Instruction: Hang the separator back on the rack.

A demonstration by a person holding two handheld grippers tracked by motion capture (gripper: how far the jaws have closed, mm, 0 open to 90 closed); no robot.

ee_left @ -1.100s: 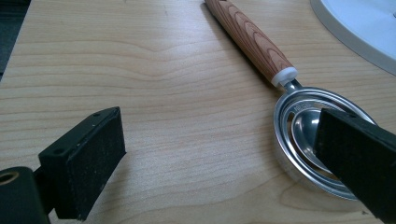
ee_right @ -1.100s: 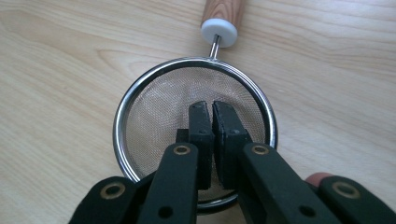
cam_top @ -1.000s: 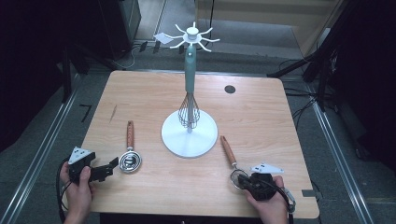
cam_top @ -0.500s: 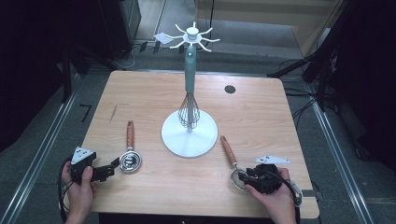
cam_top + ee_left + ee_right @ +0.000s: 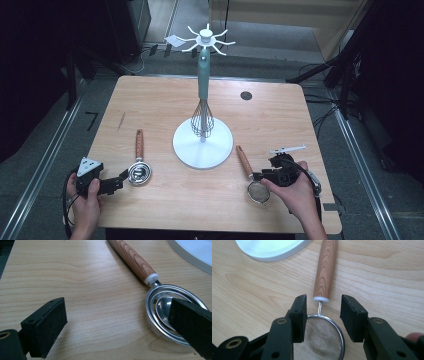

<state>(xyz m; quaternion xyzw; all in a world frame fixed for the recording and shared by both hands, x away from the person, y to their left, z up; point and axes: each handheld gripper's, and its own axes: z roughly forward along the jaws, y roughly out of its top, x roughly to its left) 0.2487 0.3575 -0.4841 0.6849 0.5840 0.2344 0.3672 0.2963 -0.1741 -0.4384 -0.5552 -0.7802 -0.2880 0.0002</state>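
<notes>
A small mesh strainer [image 5: 258, 191] with a wooden handle [image 5: 325, 267] lies on the table at the front right. My right gripper [image 5: 261, 176] hovers just over it. Its jaws have just been opening and now stand apart [image 5: 323, 312], with the strainer's thin wire neck lying below the gap and untouched by the pads. At the front left lies a metal egg separator [image 5: 139, 172] with a wooden handle. My left gripper [image 5: 116, 181] rests beside it, open [image 5: 117, 320], with its right jaw over the separator's ring [image 5: 155, 305].
A white stand [image 5: 202, 145] with a round base rises at the table's middle, and a whisk [image 5: 202, 120] hangs against its teal post. Its base edge shows in both gripper views [image 5: 272, 248] [image 5: 195, 250]. A dark round hole [image 5: 246, 95] sits at the back right.
My right gripper has lifted a little and shifted right, and its jaws have parted. The strainer stays on the table. The left hand has not moved.
</notes>
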